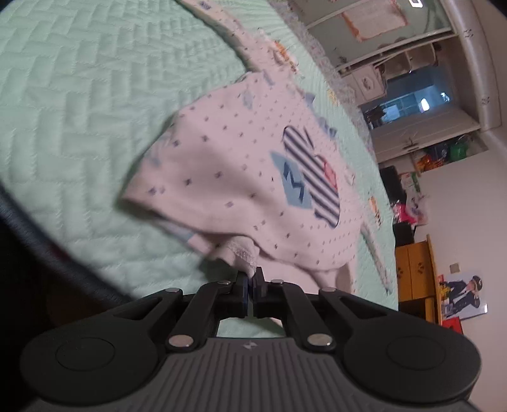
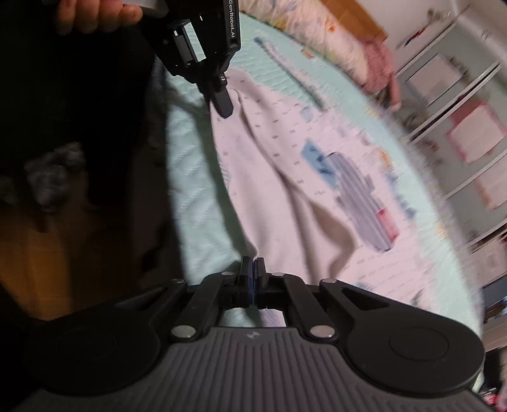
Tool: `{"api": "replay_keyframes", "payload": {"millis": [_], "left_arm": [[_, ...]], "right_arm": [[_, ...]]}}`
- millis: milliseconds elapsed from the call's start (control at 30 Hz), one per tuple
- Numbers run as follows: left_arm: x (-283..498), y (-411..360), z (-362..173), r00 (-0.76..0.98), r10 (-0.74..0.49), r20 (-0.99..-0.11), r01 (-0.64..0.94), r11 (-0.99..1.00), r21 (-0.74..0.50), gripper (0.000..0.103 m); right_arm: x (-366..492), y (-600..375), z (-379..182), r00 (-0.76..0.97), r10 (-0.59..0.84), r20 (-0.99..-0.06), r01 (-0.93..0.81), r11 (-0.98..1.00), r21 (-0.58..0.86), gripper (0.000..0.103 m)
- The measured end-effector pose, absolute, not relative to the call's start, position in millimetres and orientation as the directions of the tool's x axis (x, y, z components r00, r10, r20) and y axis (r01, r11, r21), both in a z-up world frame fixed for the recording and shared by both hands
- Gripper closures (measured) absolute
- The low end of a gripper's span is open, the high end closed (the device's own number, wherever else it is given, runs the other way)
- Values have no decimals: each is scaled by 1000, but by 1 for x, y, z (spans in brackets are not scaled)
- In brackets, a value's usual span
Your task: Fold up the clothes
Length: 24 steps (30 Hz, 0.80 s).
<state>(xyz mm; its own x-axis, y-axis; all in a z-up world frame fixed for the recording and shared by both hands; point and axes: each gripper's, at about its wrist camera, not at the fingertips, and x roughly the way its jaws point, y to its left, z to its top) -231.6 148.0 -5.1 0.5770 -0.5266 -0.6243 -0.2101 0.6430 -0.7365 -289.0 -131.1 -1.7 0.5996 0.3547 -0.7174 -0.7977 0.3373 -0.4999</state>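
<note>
Left wrist view shows a small white dotted garment (image 1: 240,177) with a striped patch lying rumpled on the pale green quilted bedspread (image 1: 79,111), and to my eye the folding has hardly begun. No neat crease or squared edge shows anywhere; the cloth is bunched and partly lifted, with 1 loose flap hanging toward the camera. I would say this is the pick-up stage, with the spreading flat and all the folds left to do.

Down at the left gripper (image 1: 251,277), the 2 fingers are clenched tight on a lacy hem or cuff of the garment, the fabric pulled up into a little peak between them. From the right wrist view, that same left gripper (image 2: 223,106) comes in from above, held by a hand (image 2: 95,14), with its tip on the far edge of the cloth.

Closer in, the right gripper (image 2: 252,269) has its fingers pressed together as well, at the near edge of the garment (image 2: 285,177). The picture is blurred there, so I take it to be pinching the hem, though I cannot see the cloth between the pads clearly.
</note>
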Motion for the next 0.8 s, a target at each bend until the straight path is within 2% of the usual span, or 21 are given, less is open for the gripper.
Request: {"api": "replay_keyframes", "payload": {"millis": [800], "left_arm": [[-234,148,-11,503,-510,-698,-253,686,-683,103]], "right_arm": [[-287,-135,1,525,355,-773,-837,377,-396,102]]}}
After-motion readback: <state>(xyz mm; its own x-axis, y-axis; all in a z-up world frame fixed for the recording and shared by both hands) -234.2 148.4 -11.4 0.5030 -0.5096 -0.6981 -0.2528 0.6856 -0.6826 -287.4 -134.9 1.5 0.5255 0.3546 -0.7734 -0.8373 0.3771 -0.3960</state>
